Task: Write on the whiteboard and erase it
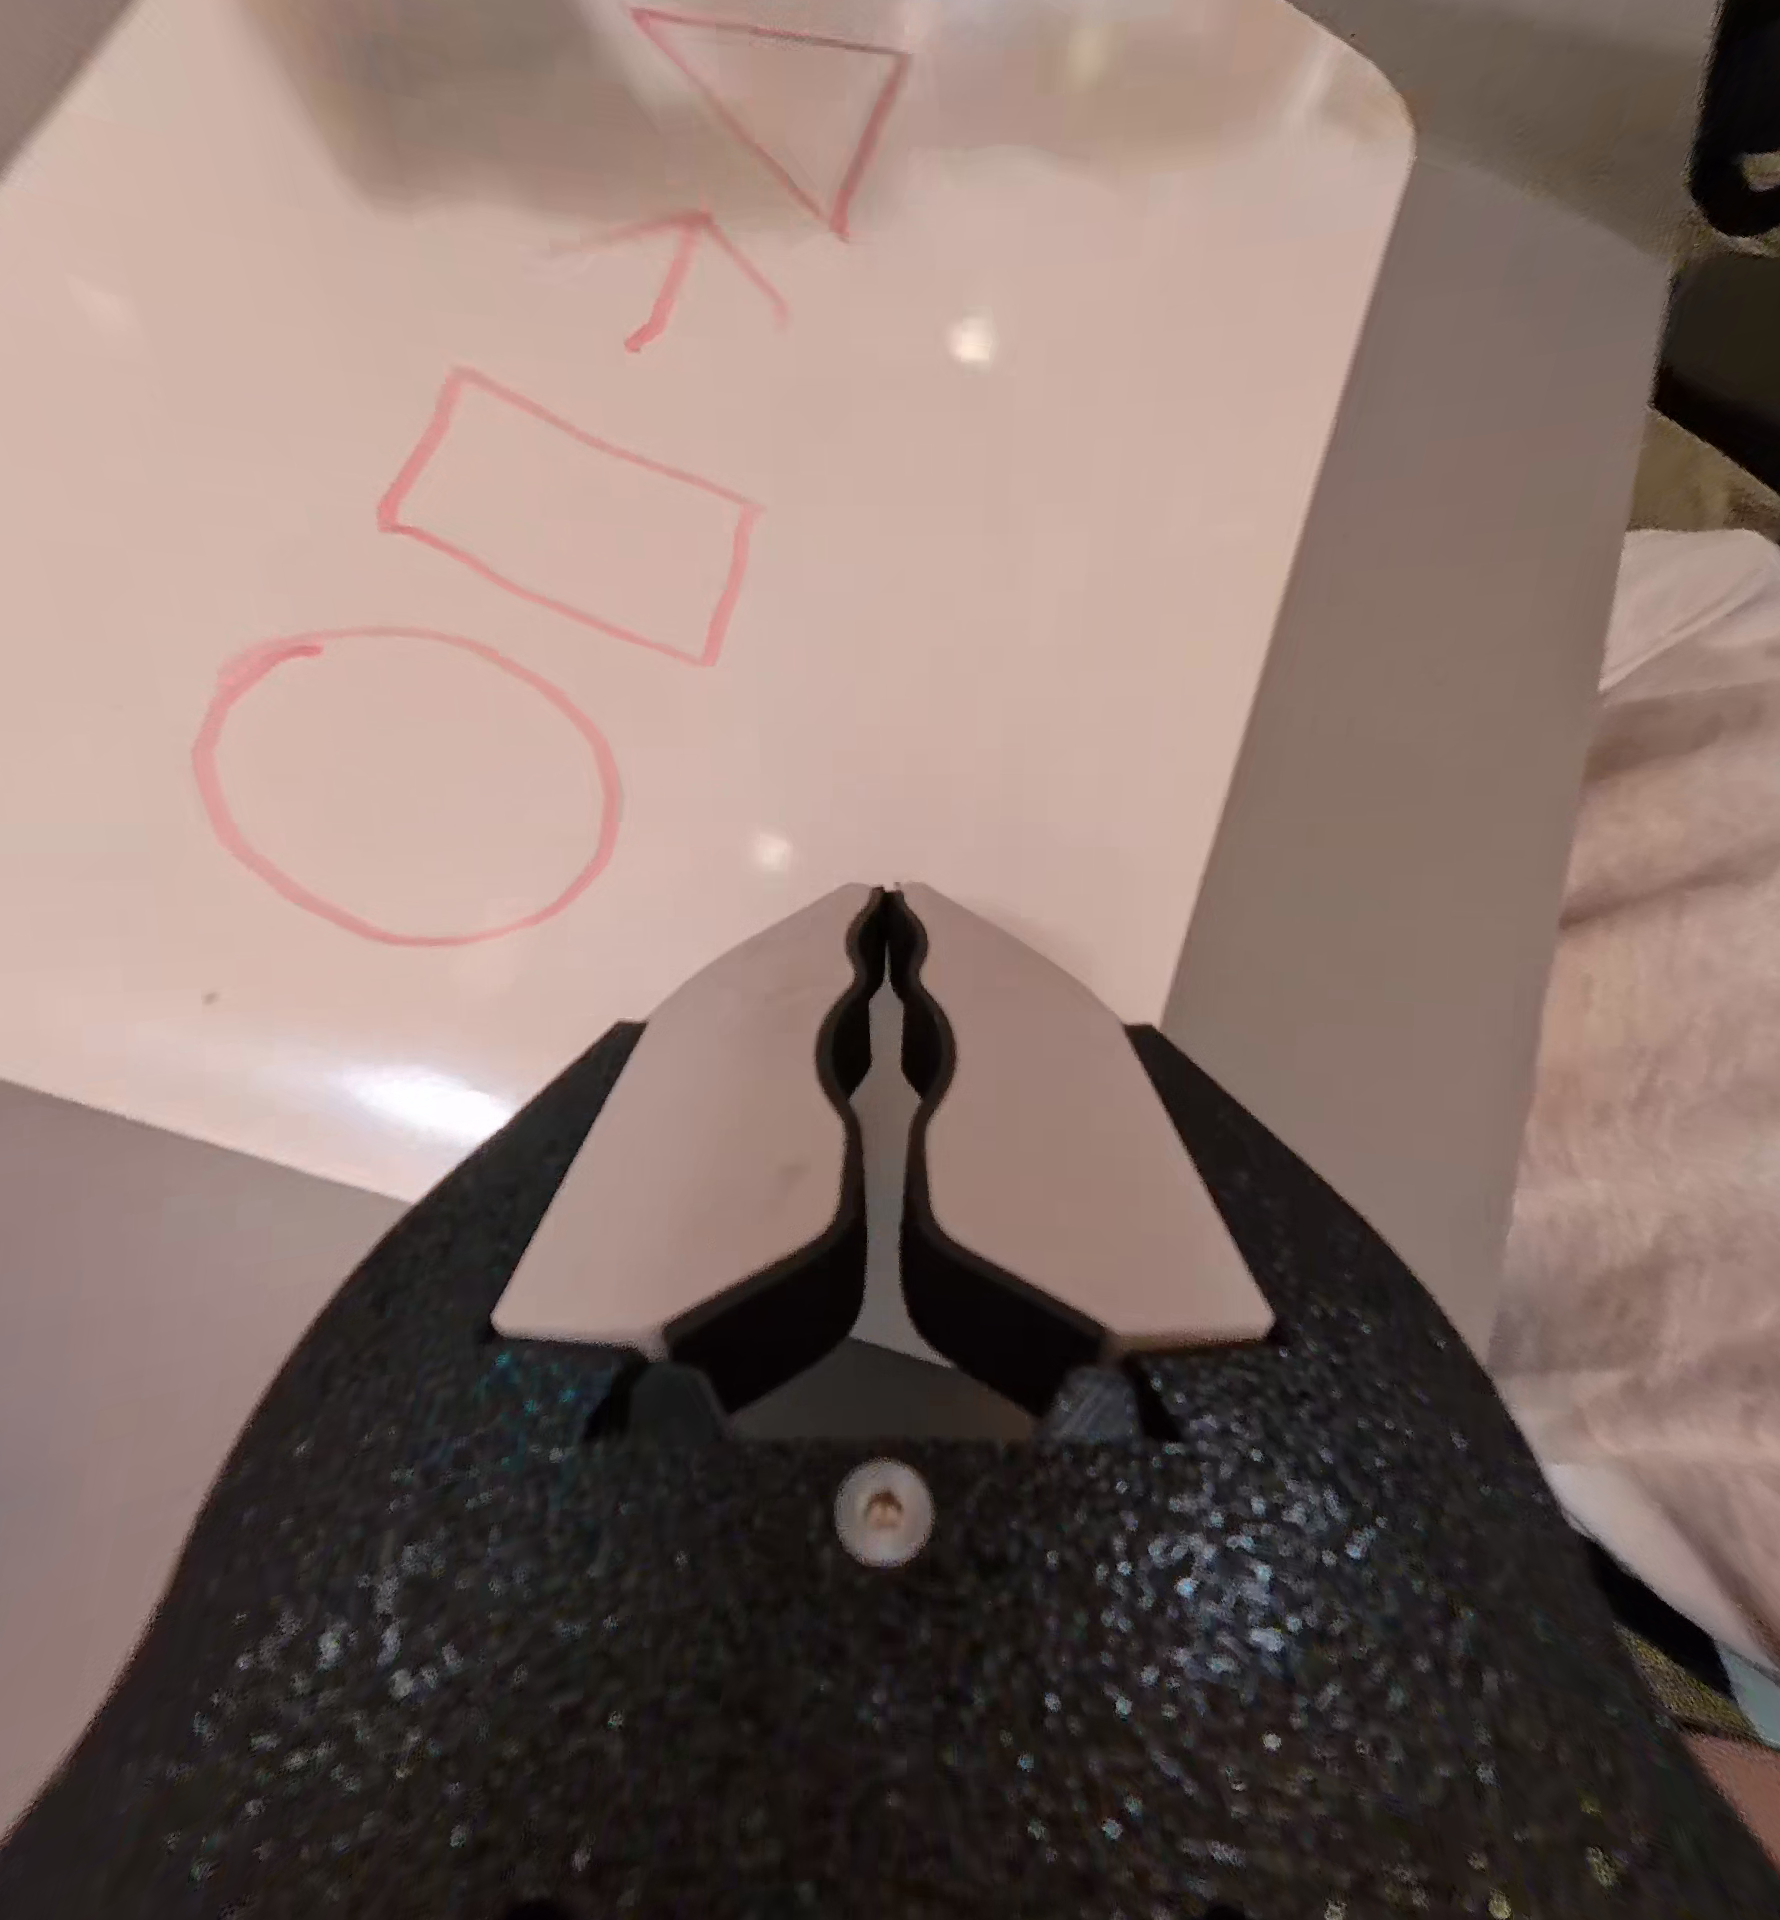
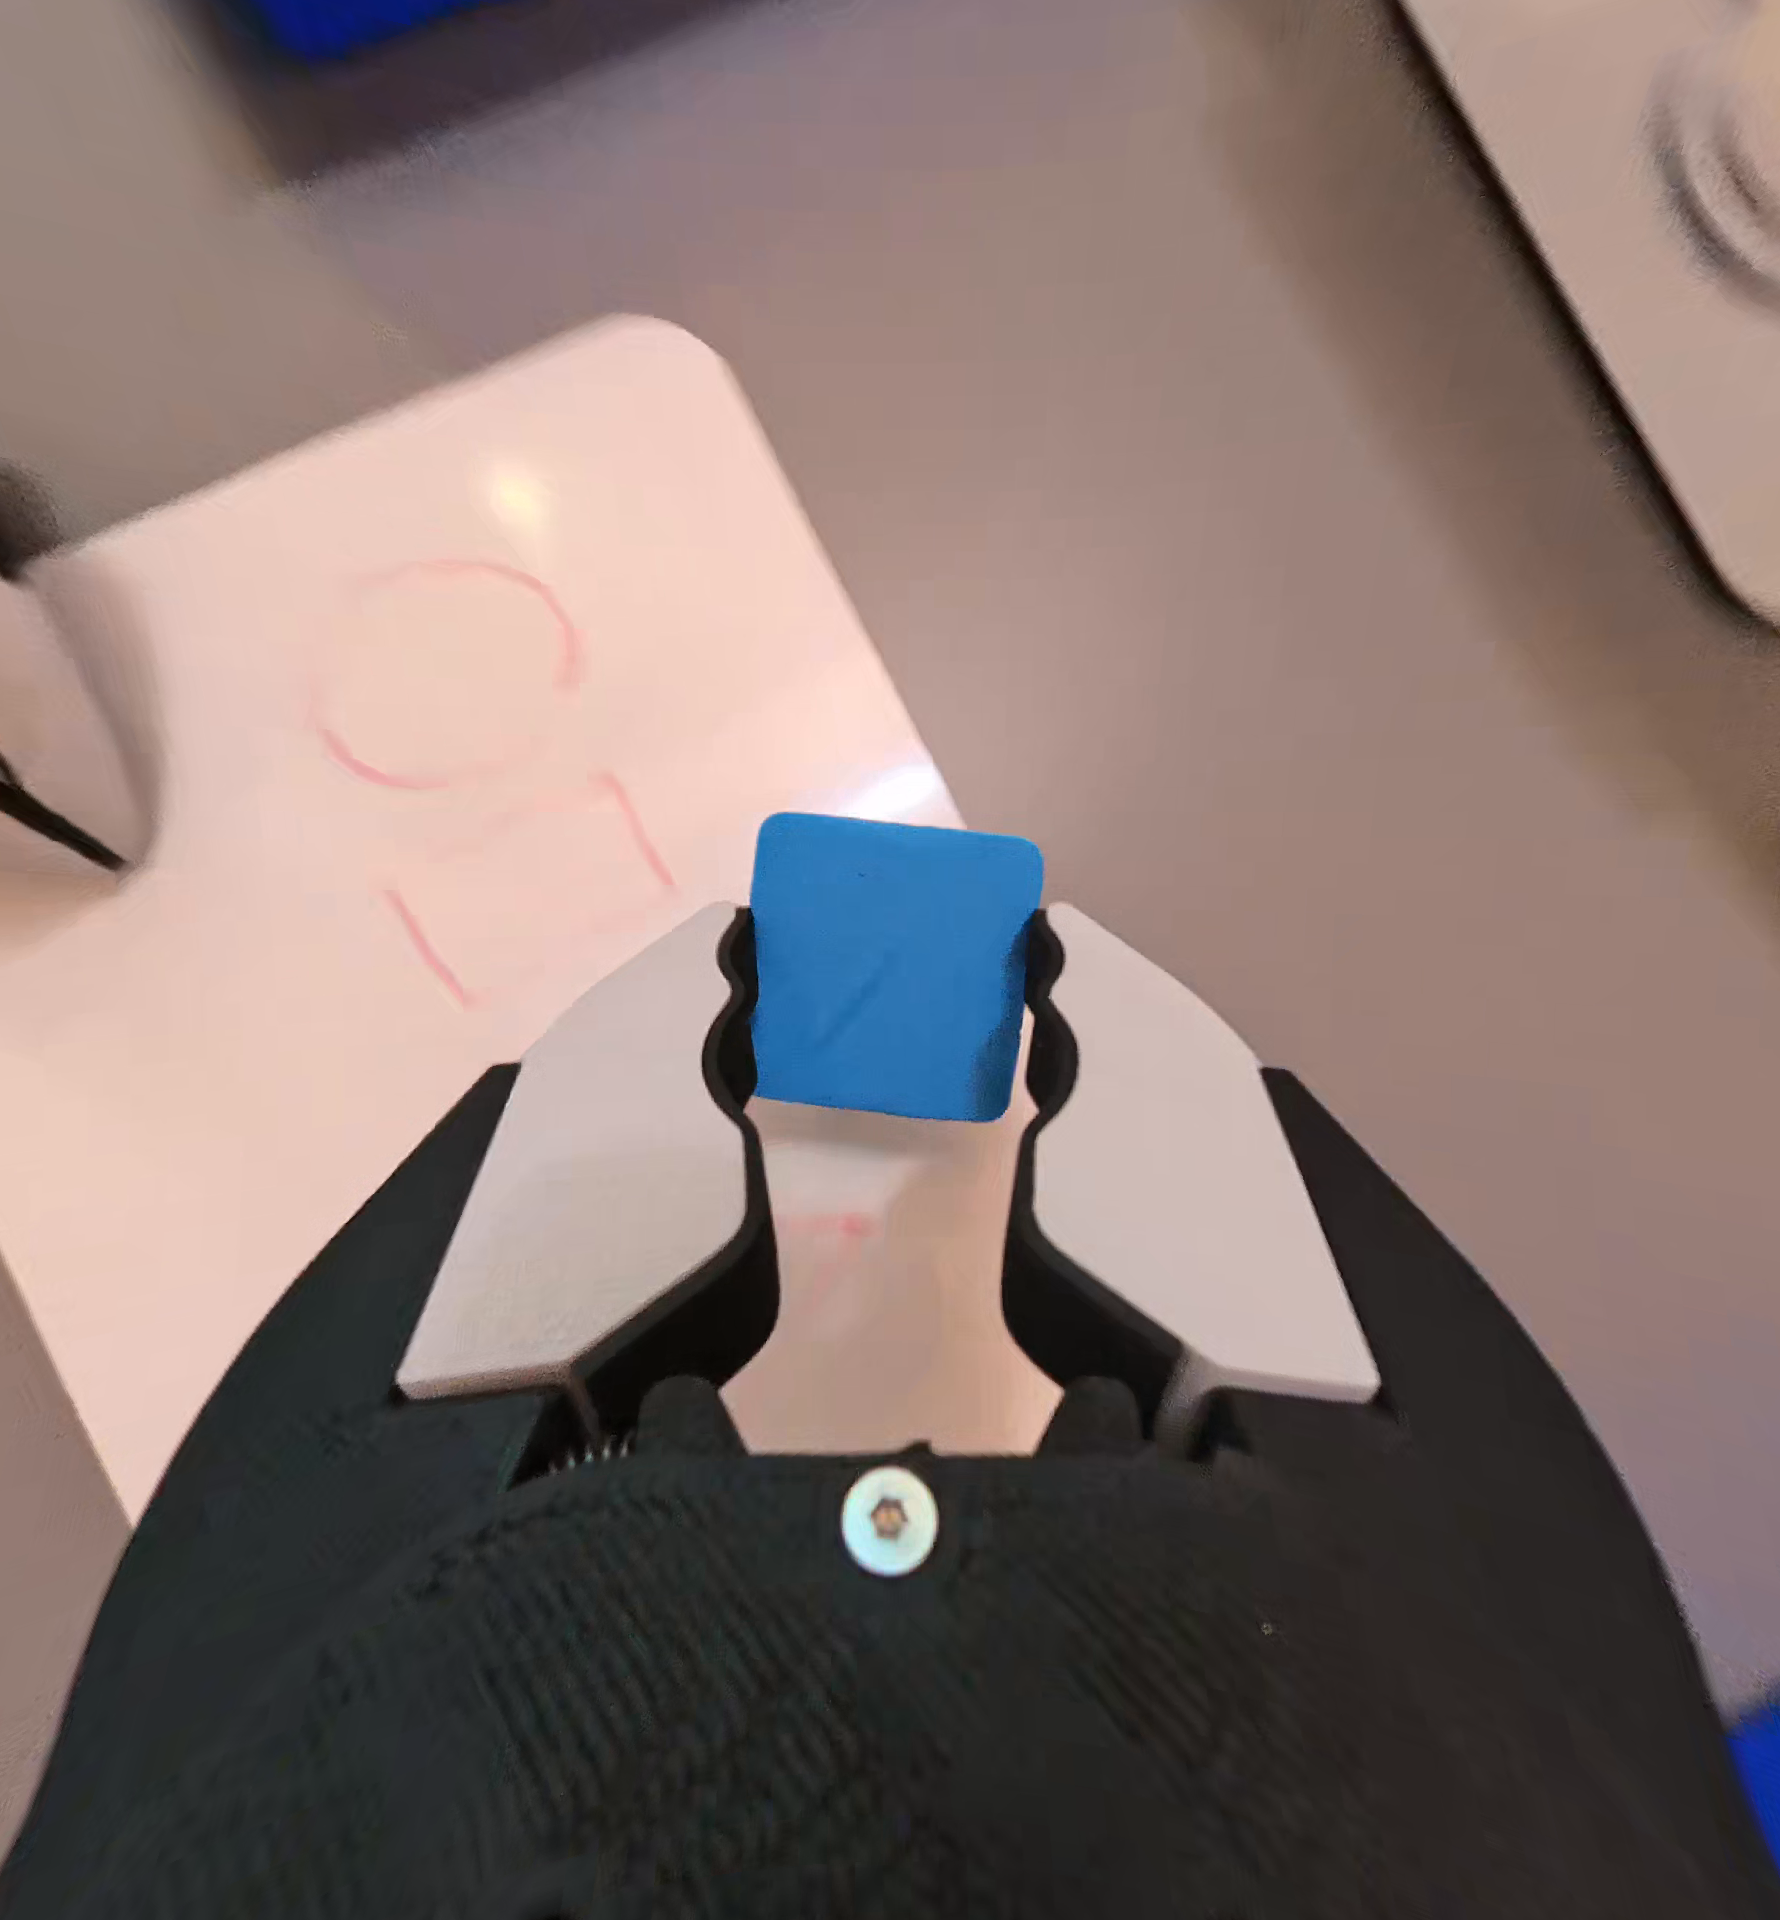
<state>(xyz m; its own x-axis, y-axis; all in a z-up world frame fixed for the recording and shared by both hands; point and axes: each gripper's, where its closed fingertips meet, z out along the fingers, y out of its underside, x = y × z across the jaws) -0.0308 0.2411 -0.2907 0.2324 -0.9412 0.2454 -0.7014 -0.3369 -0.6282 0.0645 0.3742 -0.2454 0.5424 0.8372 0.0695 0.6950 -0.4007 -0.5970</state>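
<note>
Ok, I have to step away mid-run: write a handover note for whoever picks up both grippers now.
Left hand-held gripper: shut, empty, at the whiteboard edge.
Right hand-held gripper: shut on the blue eraser, over the board.
Done: red circle, rectangle, arrow and triangle are drawn.
Left: erasing. The left view shows all shapes whole; the blurred right view cannot confirm any wiping.

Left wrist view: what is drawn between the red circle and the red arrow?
A red rectangle lies between the red circle and red arrow, on the white whiteboard.

grey tabletop [image 1: 1385,727], pale pink fabric [image 1: 1696,935], blurred white object [image 2: 1696,260]
</note>
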